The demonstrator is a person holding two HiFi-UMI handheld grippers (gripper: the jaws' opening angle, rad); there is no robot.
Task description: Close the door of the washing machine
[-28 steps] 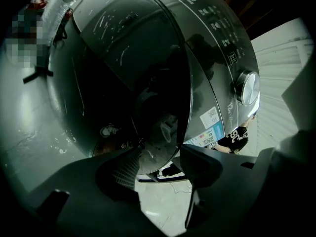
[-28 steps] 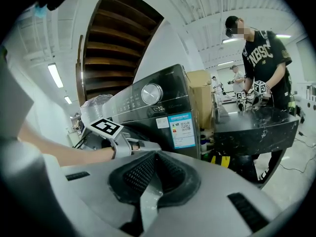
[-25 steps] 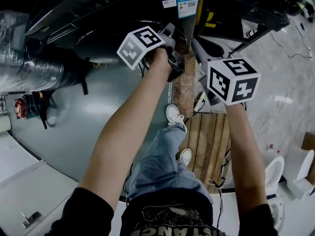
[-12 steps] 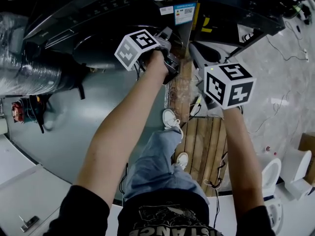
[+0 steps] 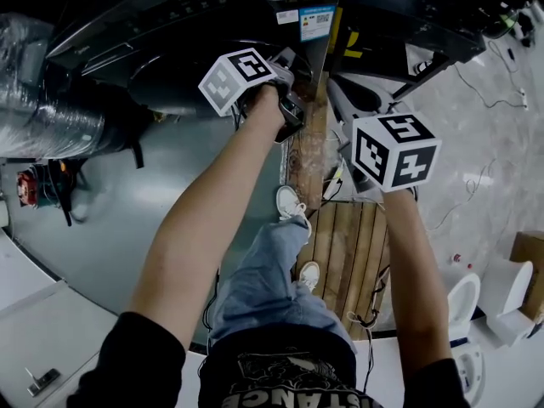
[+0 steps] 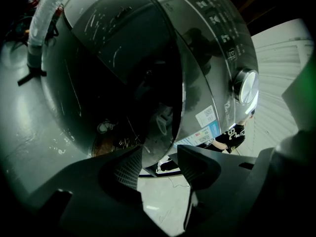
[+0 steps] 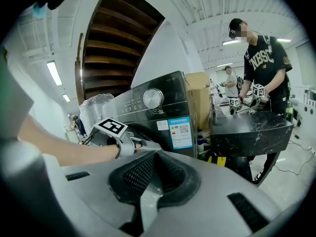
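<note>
In the head view, the washing machine (image 5: 170, 32) ran off the top edge, and the print on its blue sticker (image 5: 320, 19) was too small for me to read. In the left gripper view, the space behind the door (image 6: 98, 68) was too dark to see into.

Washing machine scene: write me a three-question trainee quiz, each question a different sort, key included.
1. True or false: the jaws of the right gripper are together, with nothing between them.
2. Which gripper is at the door of the washing machine? A left; B right; C neither.
3. What colour frames the sticker on the machine's front?
Key: 1 true. 2 A: the jaws of the left gripper, just closing, stand apart with the door's edge between them, not pressed. 3 blue.
</note>
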